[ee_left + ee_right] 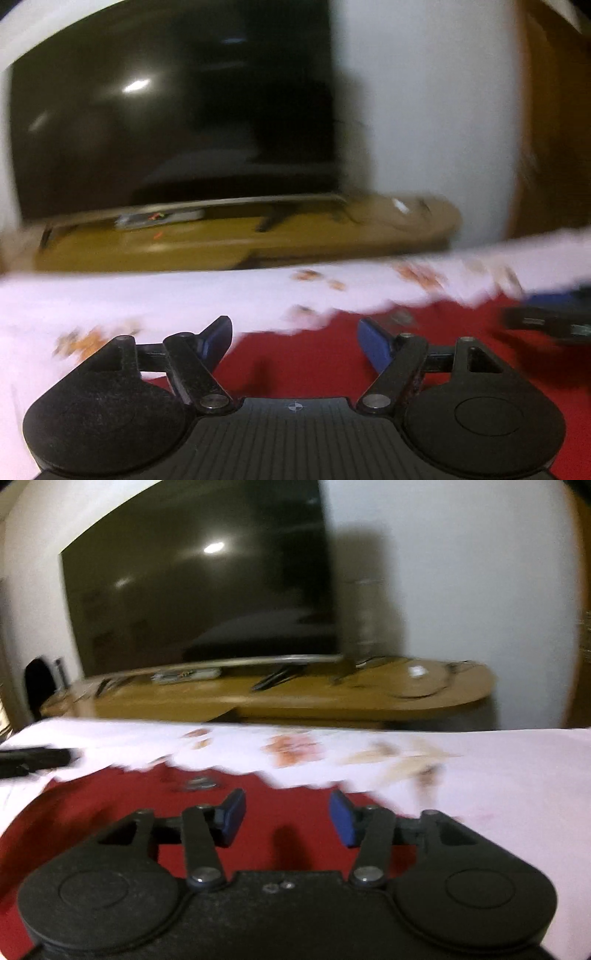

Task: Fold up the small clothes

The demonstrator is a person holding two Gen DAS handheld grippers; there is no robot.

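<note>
— Where's the garment?

— The small red cloth garment (110, 812) lies flat on the white orange-printed sheet (517, 775).

— Held?

— No. The left gripper (295, 338) and right gripper (287, 818) hang apart-jawed, empty, above it. Folding looks partly done; I can't tell how much remains.

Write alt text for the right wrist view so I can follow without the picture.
The right gripper, its blue-padded fingers apart and empty, hovers over a red fabric garment lying on a white cloth with orange prints. The left gripper enters at the left edge. Behind stand a long tan wooden stand and a large dark television screen; the picture is blurred.
</note>
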